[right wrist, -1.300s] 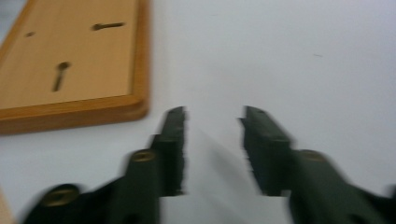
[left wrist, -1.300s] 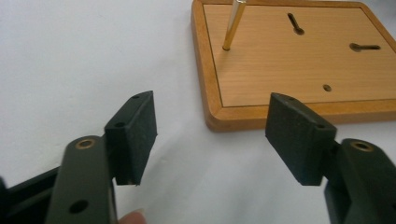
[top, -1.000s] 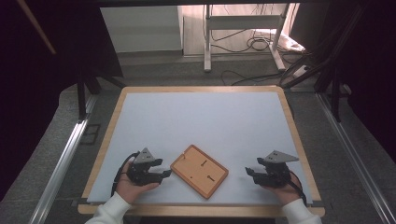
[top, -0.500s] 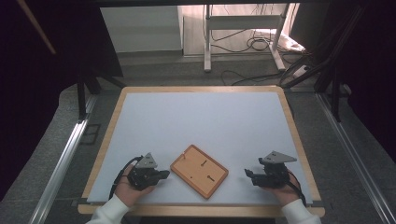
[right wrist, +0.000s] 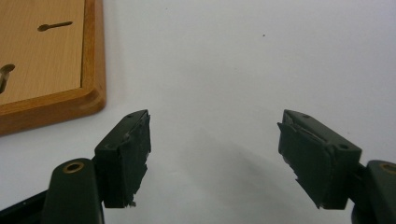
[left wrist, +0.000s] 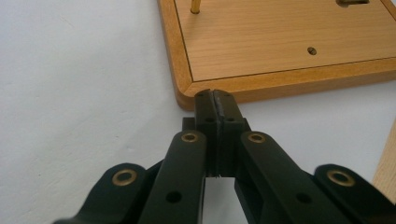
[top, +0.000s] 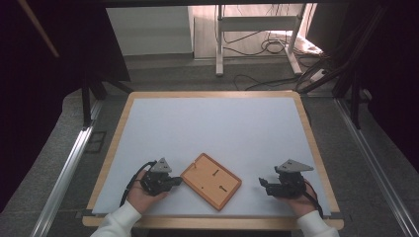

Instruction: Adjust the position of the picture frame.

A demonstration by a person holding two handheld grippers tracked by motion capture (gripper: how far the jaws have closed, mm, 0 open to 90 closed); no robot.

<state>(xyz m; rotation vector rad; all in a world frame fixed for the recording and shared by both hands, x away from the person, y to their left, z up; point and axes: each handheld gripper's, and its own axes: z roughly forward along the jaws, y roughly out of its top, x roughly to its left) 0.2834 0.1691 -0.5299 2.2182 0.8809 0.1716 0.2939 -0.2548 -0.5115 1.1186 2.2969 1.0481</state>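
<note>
I look down on a table (top: 148, 128) with a white top and a light wood edge. Around it the floor (top: 49, 163) is grey. A shiny metal rail (top: 64, 173) runs along the floor on the left, and another rail (top: 373, 163) runs on the right. Both far corners of the room are very dark. At the far side, in the middle, bright light falls on a pale stand (top: 257, 29). Black cables (top: 269, 47) lie curled on the floor by its legs. A pale wall panel (top: 148, 29) sits left of the stand.
</note>
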